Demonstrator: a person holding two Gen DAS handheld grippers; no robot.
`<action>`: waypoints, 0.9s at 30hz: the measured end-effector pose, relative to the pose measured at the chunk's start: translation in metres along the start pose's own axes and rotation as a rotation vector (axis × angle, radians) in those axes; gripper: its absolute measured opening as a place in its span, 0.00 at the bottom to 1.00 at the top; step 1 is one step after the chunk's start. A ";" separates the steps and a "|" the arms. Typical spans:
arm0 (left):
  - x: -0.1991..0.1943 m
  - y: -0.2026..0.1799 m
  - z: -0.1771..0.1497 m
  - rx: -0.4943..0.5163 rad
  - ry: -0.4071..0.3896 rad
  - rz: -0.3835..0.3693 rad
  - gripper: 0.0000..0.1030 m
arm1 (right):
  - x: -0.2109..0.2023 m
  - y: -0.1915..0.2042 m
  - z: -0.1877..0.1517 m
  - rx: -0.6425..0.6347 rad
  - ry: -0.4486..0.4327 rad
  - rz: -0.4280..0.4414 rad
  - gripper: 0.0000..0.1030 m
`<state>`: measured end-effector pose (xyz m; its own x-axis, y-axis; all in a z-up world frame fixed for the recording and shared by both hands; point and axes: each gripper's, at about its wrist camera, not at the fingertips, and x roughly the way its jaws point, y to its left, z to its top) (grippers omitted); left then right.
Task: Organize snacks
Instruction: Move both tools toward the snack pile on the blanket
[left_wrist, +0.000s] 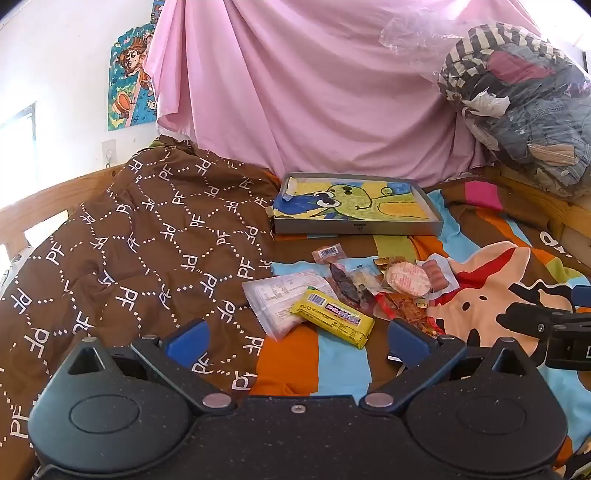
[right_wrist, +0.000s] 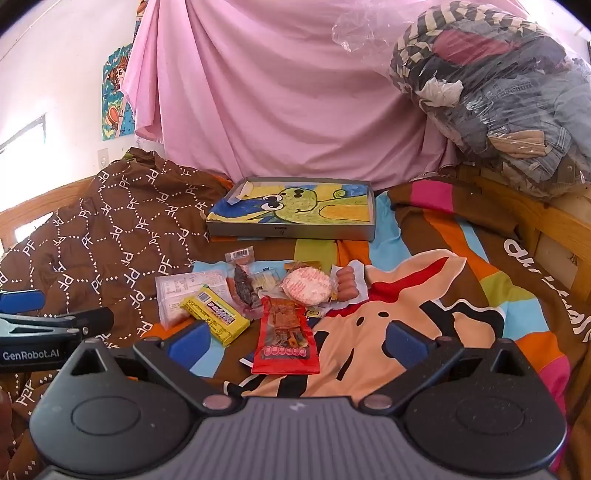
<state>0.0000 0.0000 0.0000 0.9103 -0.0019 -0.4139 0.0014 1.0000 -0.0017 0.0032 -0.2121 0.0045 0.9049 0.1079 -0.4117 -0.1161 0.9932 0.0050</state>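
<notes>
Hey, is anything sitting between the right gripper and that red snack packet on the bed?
Nothing visible. The red snack packet lies flat on the bedspread, straight ahead of the open right gripper, with no other snack across the path. The yellow bar lies off to its left.

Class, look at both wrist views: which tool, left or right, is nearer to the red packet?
Right. The red packet lies just ahead of the right tool, between its open fingers. The left tool sits over to the packet's left, facing the yellow bar.
</notes>
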 end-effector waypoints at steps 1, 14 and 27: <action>0.000 0.000 0.000 0.003 0.001 0.001 0.99 | 0.000 0.000 0.000 -0.002 0.001 -0.001 1.00; 0.014 0.001 0.000 0.030 0.035 -0.011 0.99 | 0.010 0.003 -0.001 -0.015 0.018 -0.017 1.00; 0.028 0.011 0.024 0.105 0.082 -0.026 0.99 | 0.029 0.011 0.010 -0.078 0.010 0.005 1.00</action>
<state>0.0358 0.0112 0.0105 0.8725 -0.0234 -0.4881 0.0716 0.9942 0.0805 0.0327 -0.1974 0.0017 0.9003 0.1117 -0.4206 -0.1522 0.9863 -0.0638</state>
